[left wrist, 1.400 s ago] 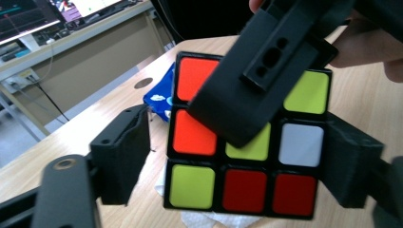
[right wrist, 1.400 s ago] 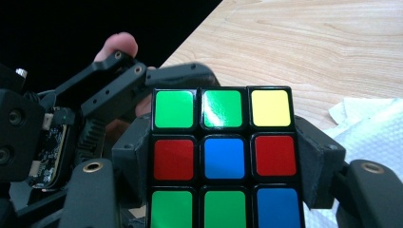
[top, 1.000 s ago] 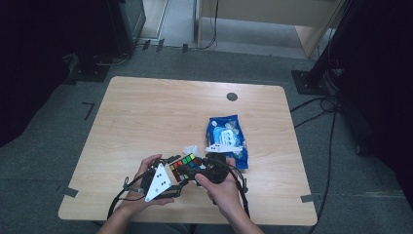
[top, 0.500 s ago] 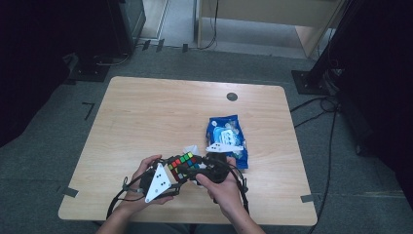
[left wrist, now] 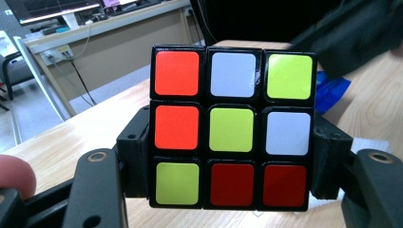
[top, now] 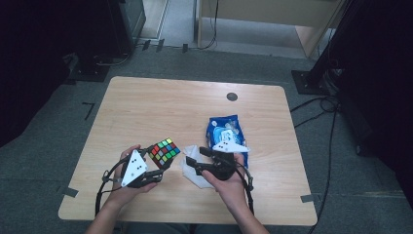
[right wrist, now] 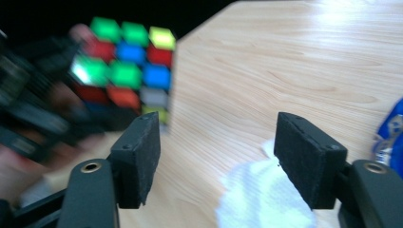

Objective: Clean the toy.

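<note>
A scrambled puzzle cube [top: 164, 151] hangs above the front left of the wooden table [top: 170, 107], and my left gripper [top: 163, 161] is shut on it. Up close, the cube [left wrist: 230, 128] sits squeezed between the two black pads [left wrist: 138, 152], showing red, white and yellow-green stickers. My right gripper [top: 193, 162] stands open to its right, jaws pointing left, with nothing between them. In the right gripper view the jaws [right wrist: 218, 161] frame bare wood, and the blurred cube [right wrist: 126, 66] is off to the upper left.
A crumpled white cloth [top: 195, 174] lies under and beside the right gripper, seen also as the cloth [right wrist: 261, 199] below its jaws. A blue snack packet [top: 226, 131] lies behind the right hand. A dark round plug [top: 232, 96] marks the table's far side.
The left gripper has pulled away to the left with the cube, which both grippers were gathered around before. The right hand has stayed put, and the white cloth now shows.
</note>
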Demonstrator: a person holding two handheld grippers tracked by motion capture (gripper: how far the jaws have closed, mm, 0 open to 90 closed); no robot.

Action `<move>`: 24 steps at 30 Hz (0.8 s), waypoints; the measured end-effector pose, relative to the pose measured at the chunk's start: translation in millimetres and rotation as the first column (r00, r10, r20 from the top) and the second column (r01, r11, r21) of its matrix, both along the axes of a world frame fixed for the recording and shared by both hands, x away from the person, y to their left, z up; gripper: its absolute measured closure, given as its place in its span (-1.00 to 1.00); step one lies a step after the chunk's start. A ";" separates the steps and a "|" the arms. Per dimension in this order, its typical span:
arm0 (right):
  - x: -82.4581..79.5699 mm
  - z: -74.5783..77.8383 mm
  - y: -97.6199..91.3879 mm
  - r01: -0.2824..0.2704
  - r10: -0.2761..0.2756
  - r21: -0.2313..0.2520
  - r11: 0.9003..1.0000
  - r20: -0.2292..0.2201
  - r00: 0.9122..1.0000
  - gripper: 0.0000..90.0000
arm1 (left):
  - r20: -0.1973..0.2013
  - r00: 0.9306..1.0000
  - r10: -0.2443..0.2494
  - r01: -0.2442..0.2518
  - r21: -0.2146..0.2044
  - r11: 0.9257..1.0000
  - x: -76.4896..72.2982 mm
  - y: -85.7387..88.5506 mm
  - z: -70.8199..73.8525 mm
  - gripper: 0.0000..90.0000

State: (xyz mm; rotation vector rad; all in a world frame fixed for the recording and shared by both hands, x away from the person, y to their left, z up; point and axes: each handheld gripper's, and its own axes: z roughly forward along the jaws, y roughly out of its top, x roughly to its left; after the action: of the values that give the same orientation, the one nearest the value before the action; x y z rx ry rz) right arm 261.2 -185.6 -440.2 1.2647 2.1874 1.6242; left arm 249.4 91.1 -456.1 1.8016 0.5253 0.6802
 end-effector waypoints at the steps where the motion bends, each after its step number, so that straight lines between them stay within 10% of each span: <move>1: 0.6 -3.9 1.9 0.005 -0.004 -0.035 0.999 0.016 1.000 -0.23 | -0.002 1.000 0.003 -0.003 -0.008 1.000 0.0 0.8 0.5 -0.24; 7: 3.6 -27.0 11.3 0.022 -0.009 -0.187 0.982 0.069 0.998 -0.16 | -0.009 1.000 0.001 -0.001 -0.029 1.000 0.4 3.1 2.3 -0.24; 13: 8.9 -61.2 17.1 0.012 -0.004 -0.309 0.951 0.027 1.000 -0.01 | -0.016 1.000 -0.002 0.001 -0.057 0.998 0.8 5.4 4.0 -0.24; 24: 11.6 -81.4 14.7 0.011 0.001 -0.378 0.926 0.033 0.999 0.28 | -0.017 1.000 -0.010 0.009 -0.055 0.998 0.1 4.8 4.4 -0.24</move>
State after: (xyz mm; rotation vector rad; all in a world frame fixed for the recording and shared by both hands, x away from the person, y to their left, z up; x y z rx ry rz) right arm 272.7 -170.9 -521.6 1.1191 2.3251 1.1300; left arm 249.6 95.9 -451.7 1.7586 0.5418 0.6376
